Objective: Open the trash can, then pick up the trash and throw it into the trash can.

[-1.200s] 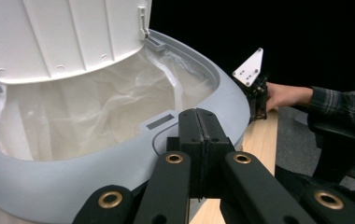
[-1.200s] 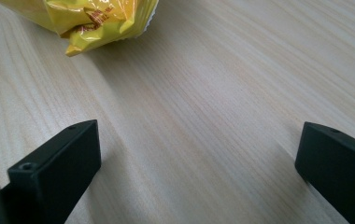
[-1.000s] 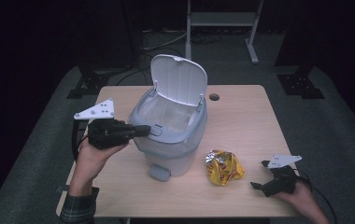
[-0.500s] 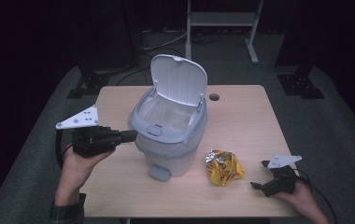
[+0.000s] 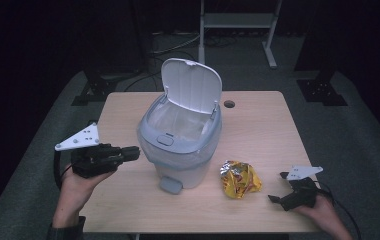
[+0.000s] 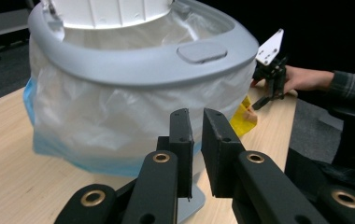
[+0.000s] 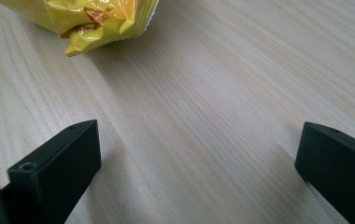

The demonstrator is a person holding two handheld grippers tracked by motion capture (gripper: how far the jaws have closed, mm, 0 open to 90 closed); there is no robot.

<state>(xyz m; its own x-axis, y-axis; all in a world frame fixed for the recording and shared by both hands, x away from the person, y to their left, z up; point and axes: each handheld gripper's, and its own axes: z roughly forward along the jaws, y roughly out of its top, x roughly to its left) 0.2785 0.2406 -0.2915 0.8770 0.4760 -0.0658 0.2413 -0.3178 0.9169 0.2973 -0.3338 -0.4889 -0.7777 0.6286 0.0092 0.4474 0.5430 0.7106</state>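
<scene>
Left tool [image 5: 134, 151]: I see it held level at the table's left side, jaws pointing at the bin, just short of its wall and not touching. In the left gripper view the two jaws stand nearly together with only a thin slit between them and nothing in it.

Right tool [image 5: 277, 187]: low at the table's near right corner, my hand resting behind it. In the right gripper view the jaws are spread wide, with bare wood between them.

Bin [image 5: 180, 145]: a small grey pedal bin at the middle of the table, its white lid [image 5: 192, 85] tipped up and back. A clear liner [image 6: 119, 107] folds over the rim (it looks blue-tinted along the bottom edge, though I can't tell whether that is a second layer).

Pedal [image 5: 170, 185]: sticks out at the bin's foot, toward me.

Snack bag [image 5: 240, 179]: crumpled yellow and foil packet, lying flat on the table just right of the bin, between it and the right tool, apart from both.

Table [image 5: 258, 125]: light wood, with a round cable hole [image 5: 229, 104] near the far edge.
</scene>
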